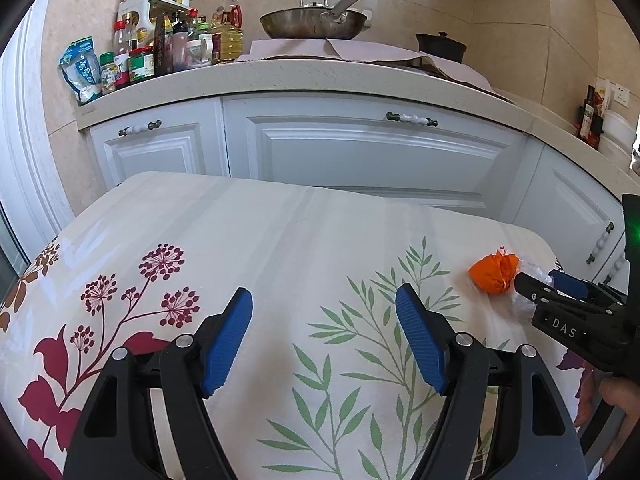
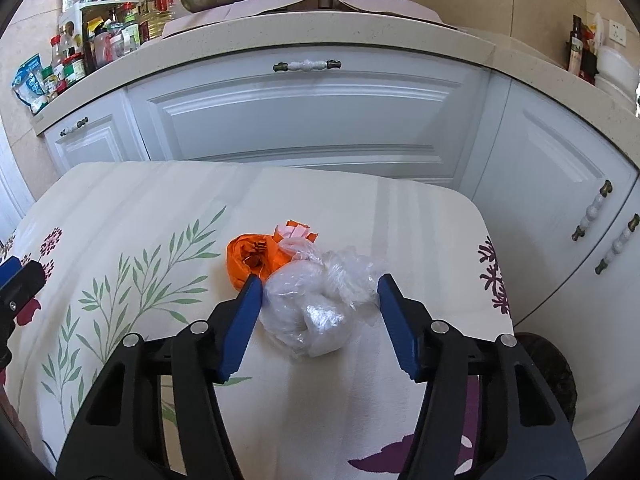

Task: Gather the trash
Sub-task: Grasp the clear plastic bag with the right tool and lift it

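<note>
A crumpled clear plastic bag lies on the floral-clothed table, touching an orange wad of plastic and a pink scrap. My right gripper straddles the clear bag. Its left pad touches the bag's side and the orange wad's edge, its right pad sits at the bag's loose fringe, and the bag looks unsqueezed. In the left wrist view the orange wad sits at the far right, with the right gripper at it. My left gripper stands open over bare cloth, holding nothing.
White cabinets and a counter with bottles, a wok and a dark pot run close behind the table. A dark round object stands low by the table's right edge. A person's hand holds the right gripper.
</note>
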Motion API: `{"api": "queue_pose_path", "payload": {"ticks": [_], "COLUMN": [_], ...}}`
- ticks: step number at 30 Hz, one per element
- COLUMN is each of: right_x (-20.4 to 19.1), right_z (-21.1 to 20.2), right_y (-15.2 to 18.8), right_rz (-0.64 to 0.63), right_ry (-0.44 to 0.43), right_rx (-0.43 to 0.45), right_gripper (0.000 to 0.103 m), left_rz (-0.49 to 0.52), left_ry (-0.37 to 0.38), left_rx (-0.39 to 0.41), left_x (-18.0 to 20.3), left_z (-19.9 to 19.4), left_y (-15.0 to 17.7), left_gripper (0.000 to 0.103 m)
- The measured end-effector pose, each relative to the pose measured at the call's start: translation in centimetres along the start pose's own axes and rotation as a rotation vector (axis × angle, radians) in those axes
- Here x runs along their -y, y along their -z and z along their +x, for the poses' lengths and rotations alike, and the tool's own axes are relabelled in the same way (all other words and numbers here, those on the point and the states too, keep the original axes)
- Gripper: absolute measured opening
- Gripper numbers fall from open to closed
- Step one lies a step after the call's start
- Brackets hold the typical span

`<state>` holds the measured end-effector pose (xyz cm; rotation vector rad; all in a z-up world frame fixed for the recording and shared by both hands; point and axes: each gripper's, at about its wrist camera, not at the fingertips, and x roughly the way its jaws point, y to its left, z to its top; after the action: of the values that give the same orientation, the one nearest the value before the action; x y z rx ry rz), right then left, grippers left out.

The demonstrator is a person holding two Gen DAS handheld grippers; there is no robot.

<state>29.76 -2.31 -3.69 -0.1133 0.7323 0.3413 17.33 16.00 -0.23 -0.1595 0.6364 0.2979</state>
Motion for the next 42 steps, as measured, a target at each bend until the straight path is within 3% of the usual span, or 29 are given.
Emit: {"api": "queue_pose_path", "payload": {"ticks": [4,12,15,21,28,35,37,39,42], "right_x": [0.1,0.8,1.0,0.6,0.1,0.5,0.8,1.0,1.1], "right_z": [-0.8,-1.4,-1.6,-1.2,-0.4,1.1,1.5,1.6,1.4], "right_y": [-0.1,0.3,0.5,0.6,0.3,-0.2,-0.3,-0.2,-0.1], "right_rz": [-0.003,0.023,0.035,0.024,0.006,-0.006,0.006,0.017,0.019], "right_ry": [0.003,-0.002,-0.004,0.000,0.009,0.030,0.021,0.014,0.002], "right_rx": [0.021,0.017,0.018,0.011,-0.003,-0.035,-0.049,-0.051,-0.054], "right_gripper": [0.040,0.039,0.041,0.059,0.061,0.072,0.072,0.060,0.055], "left_rz": [-0.002,0.011,0.008,0.001,-0.015,-0.019,-0.018,-0.016,-0.006], "left_ry": [0.010,0.021,0.022,0.021,0.015,0.018,0.020,0.021,0.027], "left_rx": [-0.006,-0.005,-0.007,-0.007,-0.005,-0.008,-0.007,-0.006,-0.008], "left_x": [0.3,1.0,1.1,0.9,0.1,0.0,0.0,0.0,0.4], "left_z": [0.1,-0.1,-0.1,-0.2,-0.2,-0.2,-0.2,-0.1,-0.1], "left_y": [0.1,0.1,0.2,0.2,0.1,0.1,0.1,-0.1,-0.1], "left_gripper": [0.072,0.072,0.072,0.072,0.072,0.072,0.072,0.072,0.072]}}
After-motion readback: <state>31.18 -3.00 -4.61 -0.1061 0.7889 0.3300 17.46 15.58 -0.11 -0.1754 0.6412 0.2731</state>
